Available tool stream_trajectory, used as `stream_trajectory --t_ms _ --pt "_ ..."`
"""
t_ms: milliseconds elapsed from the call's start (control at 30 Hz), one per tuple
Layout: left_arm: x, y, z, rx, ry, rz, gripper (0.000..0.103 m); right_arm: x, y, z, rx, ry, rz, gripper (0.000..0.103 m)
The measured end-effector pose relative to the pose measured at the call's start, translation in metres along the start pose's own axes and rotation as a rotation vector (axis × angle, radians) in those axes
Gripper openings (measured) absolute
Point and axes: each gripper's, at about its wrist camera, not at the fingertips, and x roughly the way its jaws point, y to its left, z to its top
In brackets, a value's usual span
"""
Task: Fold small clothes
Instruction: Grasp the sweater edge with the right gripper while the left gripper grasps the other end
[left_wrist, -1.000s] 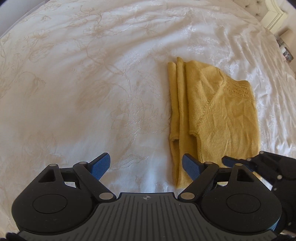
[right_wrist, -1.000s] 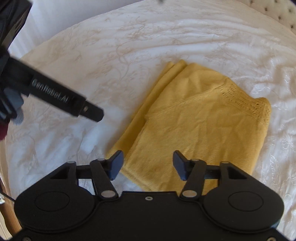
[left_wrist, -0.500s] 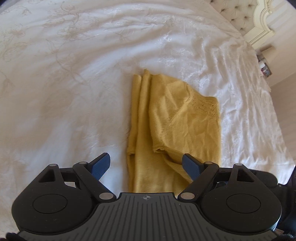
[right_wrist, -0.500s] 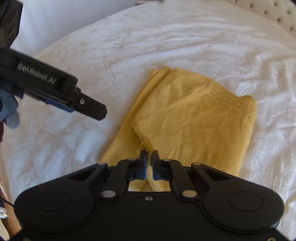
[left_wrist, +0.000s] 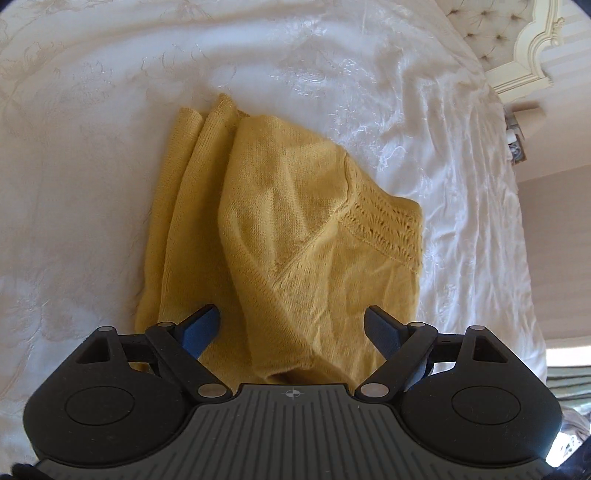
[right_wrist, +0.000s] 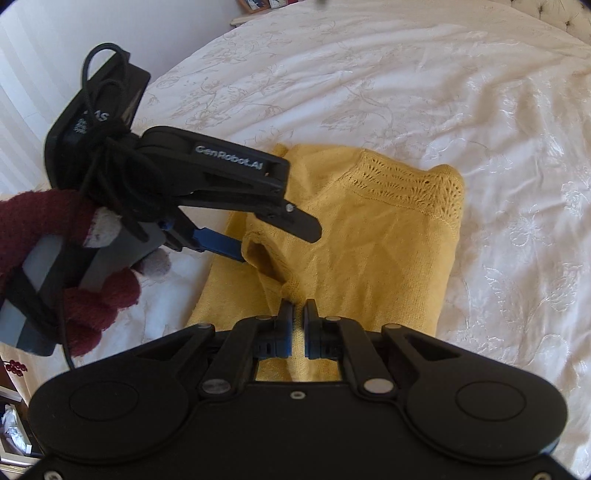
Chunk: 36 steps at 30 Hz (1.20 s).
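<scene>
Two grippers on the yellow knit top (left_wrist: 295, 236), lying folded on the white bedspread (left_wrist: 92, 184). Right gripper (right_wrist: 299, 314) pinched tight on a raised fold at its near edge. Left gripper (left_wrist: 291, 326) wide apart, straddling the near-left edge, gripping nothing.

The right tongs (right_wrist: 298, 314) have closed on the sweater's (right_wrist: 369, 240) near edge and raised a fold. The left tongs (left_wrist: 291, 328), still wide, have moved in over the sweater's near-left part, seemingly not touching it.
</scene>
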Motion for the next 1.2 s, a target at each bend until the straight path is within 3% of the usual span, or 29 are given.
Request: stream_trajectory --t_ms 267,300,367,400,433,500,633,733,867,967,1100,1167,1200 --pt "0.015 -0.015 0.030 0.050 -0.025 -0.059 0.083 0.001 0.003 -0.010 -0.007 0.011 0.029 0.011" --pt "0.016 -0.018 0.032 0.065 -0.031 -0.043 0.076 0.001 0.004 -0.011 -0.005 0.012 0.029 0.011" --pt "0.017 -0.020 0.032 0.085 -0.052 0.005 0.046 0.000 0.004 -0.014 0.003 0.014 0.030 0.011" --pt "0.016 -0.021 0.031 0.097 -0.065 0.039 0.021 -0.001 0.004 -0.016 0.007 0.015 0.031 0.011" --pt "0.016 -0.022 0.030 0.104 -0.066 0.046 0.016 -0.002 0.005 -0.018 0.010 0.015 0.032 0.010" --pt "0.010 -0.023 0.026 0.113 -0.074 0.051 0.014 -0.006 0.008 -0.021 0.013 0.014 0.033 0.011" --pt "-0.021 -0.041 0.016 0.247 -0.131 0.106 0.013 -0.018 0.016 -0.024 0.020 -0.003 0.062 0.010" --pt "-0.045 -0.041 0.011 0.290 -0.165 0.103 0.012 -0.023 0.027 -0.024 0.008 -0.015 0.101 0.010" --pt "-0.040 -0.022 0.016 0.320 -0.130 0.159 0.009 -0.007 0.045 -0.023 -0.023 0.010 0.138 0.010" --pt "-0.029 -0.003 0.020 0.285 -0.106 0.216 0.009 0.011 0.054 -0.023 -0.044 0.048 0.141 0.011" --pt "-0.029 0.013 0.023 0.231 -0.106 0.180 0.010 0.010 0.059 -0.022 -0.088 0.031 0.054 0.024" --pt "-0.029 0.013 0.023 0.237 -0.103 0.167 0.009 0.011 0.063 -0.023 -0.149 0.028 -0.004 0.025" --pt "-0.029 0.012 0.024 0.239 -0.100 0.164 0.012 0.013 0.065 -0.024 -0.174 0.025 -0.022 0.037"
